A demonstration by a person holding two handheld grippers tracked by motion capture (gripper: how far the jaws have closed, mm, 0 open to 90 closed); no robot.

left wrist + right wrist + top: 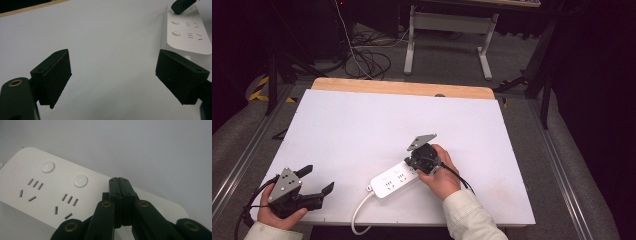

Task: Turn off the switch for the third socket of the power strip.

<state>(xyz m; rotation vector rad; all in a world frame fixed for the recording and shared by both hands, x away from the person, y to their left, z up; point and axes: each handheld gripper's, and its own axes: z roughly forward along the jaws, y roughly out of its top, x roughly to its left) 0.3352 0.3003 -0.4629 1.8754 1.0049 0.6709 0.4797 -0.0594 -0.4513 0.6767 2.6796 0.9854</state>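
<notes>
A white power strip lies near the front middle of the white table. It has two round switches and sets of socket slots. My right gripper is shut with nothing between its jaws, and its tip rests over the right end of the power strip. My left gripper sits at the front left corner with its jaws wide open over bare table. The left gripper view has the power strip off to the right, with the right gripper's tip on it.
The strip's white cable loops off the table's front edge. A wooden band runs along the far edge. Behind the table, cables and a desk frame are on the floor.
</notes>
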